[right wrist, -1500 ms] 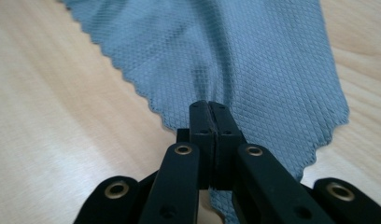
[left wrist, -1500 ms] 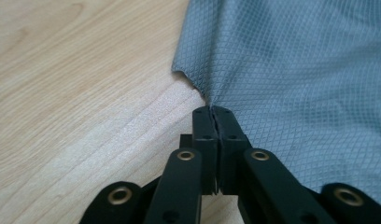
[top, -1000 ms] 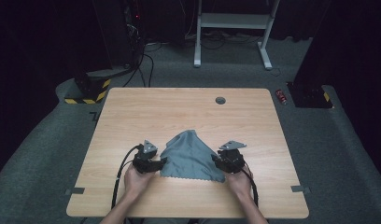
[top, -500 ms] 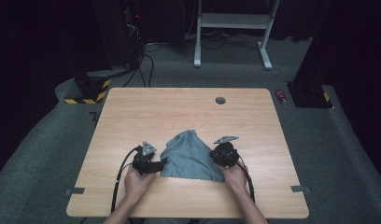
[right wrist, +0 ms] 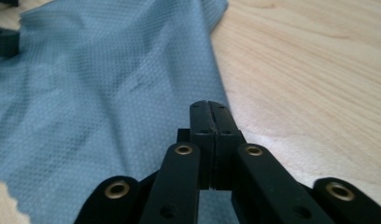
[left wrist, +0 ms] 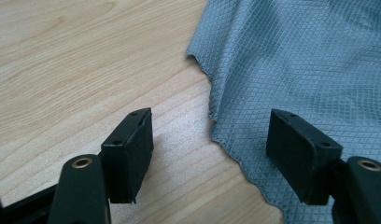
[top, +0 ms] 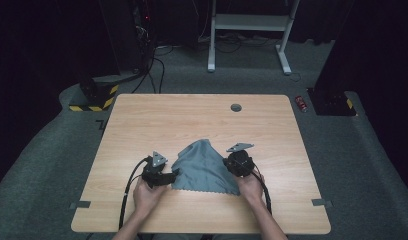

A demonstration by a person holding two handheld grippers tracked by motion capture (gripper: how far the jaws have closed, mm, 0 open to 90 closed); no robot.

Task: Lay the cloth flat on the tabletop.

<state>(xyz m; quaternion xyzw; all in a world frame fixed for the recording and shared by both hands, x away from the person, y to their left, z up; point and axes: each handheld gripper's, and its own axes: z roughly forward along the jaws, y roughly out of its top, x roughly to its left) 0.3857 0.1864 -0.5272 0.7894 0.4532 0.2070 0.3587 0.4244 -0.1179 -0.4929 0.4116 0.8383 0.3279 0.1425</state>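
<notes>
Left gripper (left wrist: 209, 149), jaws spread wide, straddles the grey cloth's (left wrist: 310, 60) scalloped edge at lower right; right gripper (right wrist: 209, 109) is clenched at the opposite edge.

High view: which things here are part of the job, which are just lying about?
In the job:
- grey cloth
- left gripper, open at the cloth's left edge
- right gripper, shut at its right edge

Lying about:
- red can on the floor
- white stand behind the table
</notes>
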